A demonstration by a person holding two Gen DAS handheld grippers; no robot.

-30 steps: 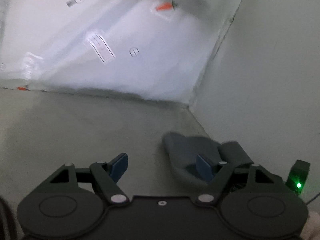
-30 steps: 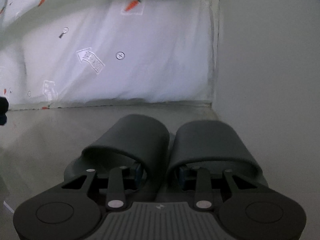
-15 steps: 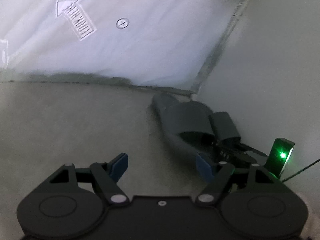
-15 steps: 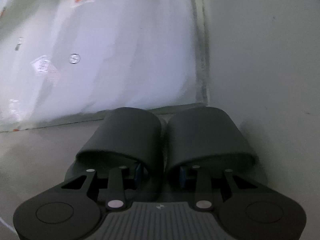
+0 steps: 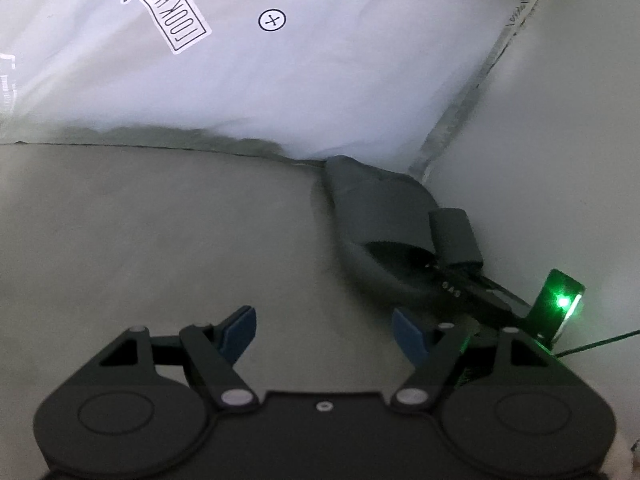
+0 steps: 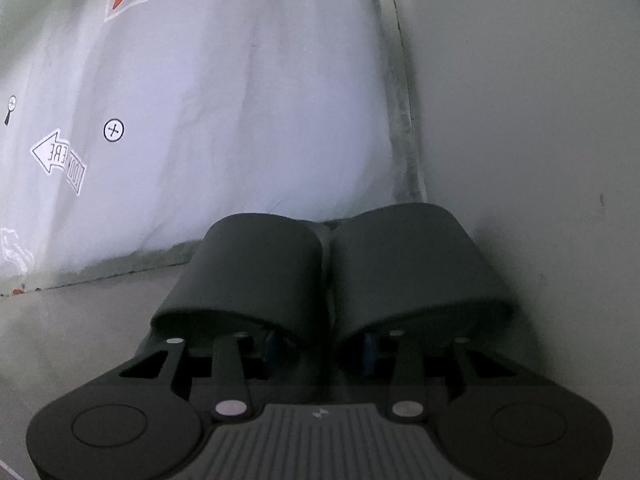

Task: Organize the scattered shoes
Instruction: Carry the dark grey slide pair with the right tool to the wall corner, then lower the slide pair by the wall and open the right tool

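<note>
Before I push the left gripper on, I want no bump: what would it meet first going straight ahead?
The left gripper, open and empty, points over bare floor; first comes the printed sheet at the wall. The slippers likely pass on its right.

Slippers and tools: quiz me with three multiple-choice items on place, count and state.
1. Where are the slippers?
A. mid-floor
B. at the corner where the printed sheet meets the plain wall
C. on a shelf

2. How many slippers does the right tool hold?
A. two
B. one
C. three

3. How is the left tool?
A. shut on a slipper
B. shut on the sheet
C. open and empty

1 B: their toes point into the sheet-wall corner.
2 A: two grey straps sit side by side over its fingers.
3 C: its blue pads stand wide apart over bare floor.
</note>
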